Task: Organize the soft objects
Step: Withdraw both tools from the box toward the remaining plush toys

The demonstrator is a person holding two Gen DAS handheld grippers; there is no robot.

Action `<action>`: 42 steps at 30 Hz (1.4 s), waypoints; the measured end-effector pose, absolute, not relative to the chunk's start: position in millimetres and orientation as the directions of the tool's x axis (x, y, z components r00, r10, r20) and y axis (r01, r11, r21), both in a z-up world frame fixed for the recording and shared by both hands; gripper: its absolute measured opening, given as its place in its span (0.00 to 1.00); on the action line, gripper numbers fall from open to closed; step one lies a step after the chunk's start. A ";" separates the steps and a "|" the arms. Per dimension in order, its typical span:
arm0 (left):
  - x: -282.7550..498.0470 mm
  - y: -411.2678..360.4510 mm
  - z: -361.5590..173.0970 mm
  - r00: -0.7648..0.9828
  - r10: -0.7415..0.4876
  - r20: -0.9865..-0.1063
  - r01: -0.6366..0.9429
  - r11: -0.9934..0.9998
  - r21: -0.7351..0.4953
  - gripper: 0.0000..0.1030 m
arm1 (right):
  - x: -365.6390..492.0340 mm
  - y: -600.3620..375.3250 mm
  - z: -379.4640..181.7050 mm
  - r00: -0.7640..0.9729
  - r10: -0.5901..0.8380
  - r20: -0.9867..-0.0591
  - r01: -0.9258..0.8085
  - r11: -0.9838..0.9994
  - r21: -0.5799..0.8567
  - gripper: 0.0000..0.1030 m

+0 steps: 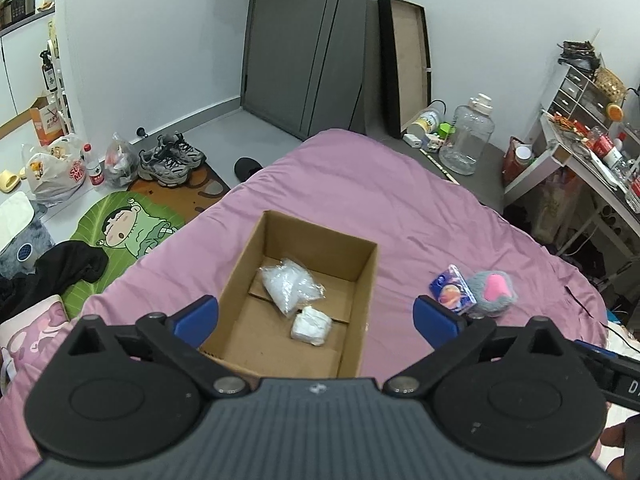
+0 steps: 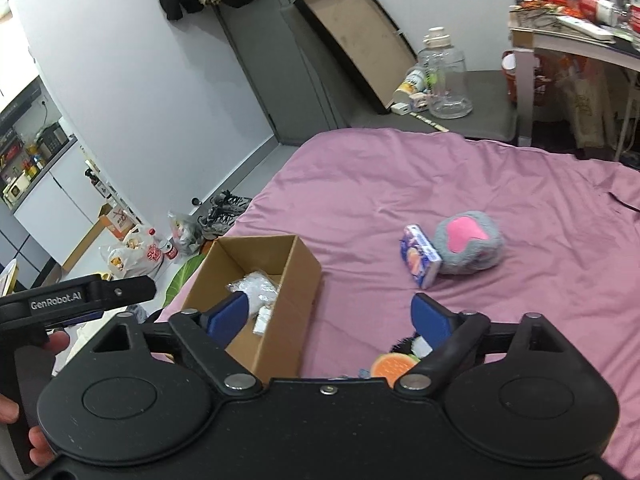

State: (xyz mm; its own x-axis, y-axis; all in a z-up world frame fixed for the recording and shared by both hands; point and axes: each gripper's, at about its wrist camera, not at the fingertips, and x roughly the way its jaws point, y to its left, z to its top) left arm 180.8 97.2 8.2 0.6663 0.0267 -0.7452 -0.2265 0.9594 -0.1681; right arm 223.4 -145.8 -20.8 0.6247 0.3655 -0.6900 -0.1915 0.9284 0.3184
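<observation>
An open cardboard box (image 1: 236, 280) stands on the pink bed and holds a clear plastic bag (image 1: 290, 282) and a white wrapped packet (image 1: 311, 325). My left gripper (image 1: 316, 318) is open and empty just above the box's near end. To the right on the bed lie a blue tissue pack (image 1: 452, 289) and a grey plush with a pink patch (image 1: 494, 290). In the right wrist view my right gripper (image 2: 328, 318) is open and empty, between the box (image 2: 280, 320) and the tissue pack (image 2: 419, 255) and plush (image 2: 468, 242). An orange and black soft toy (image 2: 394, 362) lies just under its right finger.
The pink bed (image 1: 380, 200) fills the middle of the view. Beyond its left edge the floor holds shoes (image 1: 172, 158), bags, a green cartoon mat (image 1: 128, 228). A large clear jug (image 1: 466, 136) and a cluttered desk (image 1: 580, 152) stand at the right.
</observation>
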 end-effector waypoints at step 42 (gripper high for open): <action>100.8 9.6 45.5 0.703 0.047 -0.710 -0.153 0.984 -0.086 1.00 | 143.2 -240.4 -20.8 0.693 0.379 -0.614 -0.125 0.901 0.416 1.00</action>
State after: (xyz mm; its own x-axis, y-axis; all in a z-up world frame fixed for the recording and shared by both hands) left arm 100.8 9.6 45.5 0.7029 0.0474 -0.7098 -0.1532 0.9844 -0.0860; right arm 143.2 -240.4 -20.8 0.6926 0.3794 -0.6135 -0.1247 0.9007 0.4163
